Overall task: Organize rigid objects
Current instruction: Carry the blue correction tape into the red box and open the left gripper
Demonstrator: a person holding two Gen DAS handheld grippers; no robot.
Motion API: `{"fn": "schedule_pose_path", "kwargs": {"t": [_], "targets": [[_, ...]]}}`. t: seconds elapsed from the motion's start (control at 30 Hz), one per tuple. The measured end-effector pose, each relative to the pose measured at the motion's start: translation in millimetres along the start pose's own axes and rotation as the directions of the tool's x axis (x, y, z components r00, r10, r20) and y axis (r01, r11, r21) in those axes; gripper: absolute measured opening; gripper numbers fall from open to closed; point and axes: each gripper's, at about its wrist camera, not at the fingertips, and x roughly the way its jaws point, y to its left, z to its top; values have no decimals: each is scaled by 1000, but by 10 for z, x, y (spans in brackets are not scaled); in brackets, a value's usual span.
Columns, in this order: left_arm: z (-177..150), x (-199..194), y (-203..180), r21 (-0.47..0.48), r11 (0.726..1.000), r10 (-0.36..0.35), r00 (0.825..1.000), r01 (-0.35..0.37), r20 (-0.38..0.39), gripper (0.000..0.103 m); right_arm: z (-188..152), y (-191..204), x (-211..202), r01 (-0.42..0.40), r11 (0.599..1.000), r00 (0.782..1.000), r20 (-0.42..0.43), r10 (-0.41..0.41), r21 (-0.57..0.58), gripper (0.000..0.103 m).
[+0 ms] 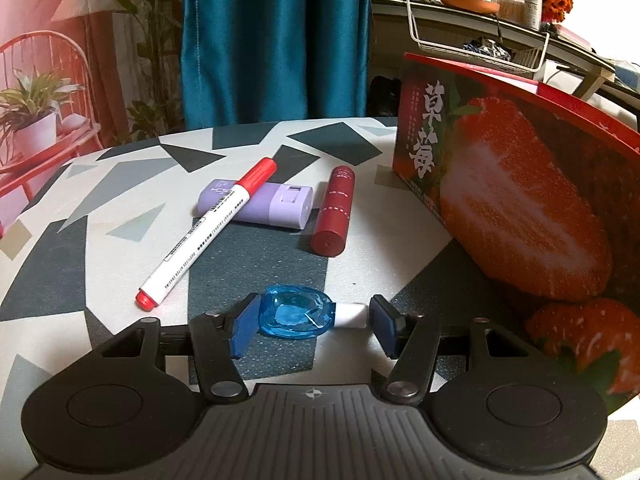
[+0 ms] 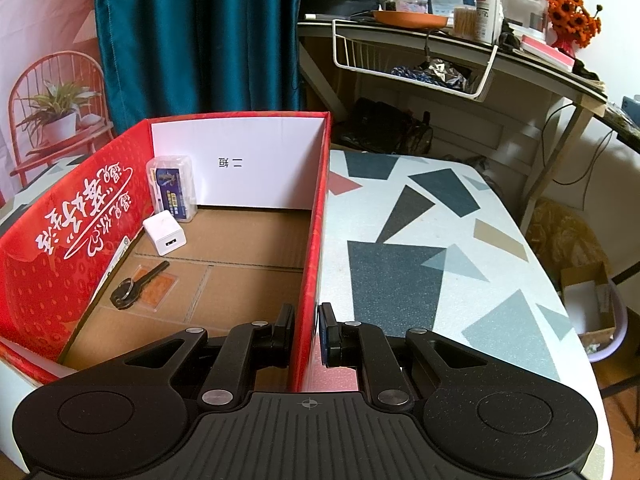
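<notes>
Straddling a blue correction-tape dispenser [image 1: 295, 316] on the patterned bench [image 1: 120, 200], the left hand-held gripper [image 1: 314, 322] stands half open, pads either side but seemingly not yet pressing. Closing on it and carrying it to the strawberry box [image 2: 316, 216] looks like the next move. The right hand-held gripper [image 2: 307, 330] is pinched tight on that box's wall, steadying it.

Both wrist views look steeply down, sharing the red box [image 1: 520, 184].

Strawberry box [image 1: 520, 200] walls off the right; table [image 1: 360, 152] beyond lies open.
</notes>
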Motion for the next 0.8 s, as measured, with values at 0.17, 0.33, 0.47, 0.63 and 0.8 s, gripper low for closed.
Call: {"fn": "schedule_pose_path", "kwargs": {"t": [0.17, 0.33, 0.47, 0.63, 0.8], "targets": [[-1, 5, 20, -15, 1000, -9, 1000, 9, 4, 59, -9, -6, -7, 0, 1000, 1000, 6, 0, 4, 11], [-1, 9, 15, -13, 1000, -8, 1000, 8, 3, 59, -14, -9, -8, 0, 1000, 1000, 12, 0, 12, 11], [1, 16, -12, 0, 1000, 1, 1000, -1, -1, 59, -13, -6, -8, 1, 1000, 1000, 12, -1, 12, 11], [32, 14, -2, -4, 1000, 1, 1000, -1, -16, 59, -21, -12, -12, 0, 1000, 1000, 19, 0, 22, 11], [114, -63, 30, -50, 999, -21, 1000, 21, 8, 59, -24, -4, -15, 0, 1000, 1000, 17, 0, 18, 11]]}}
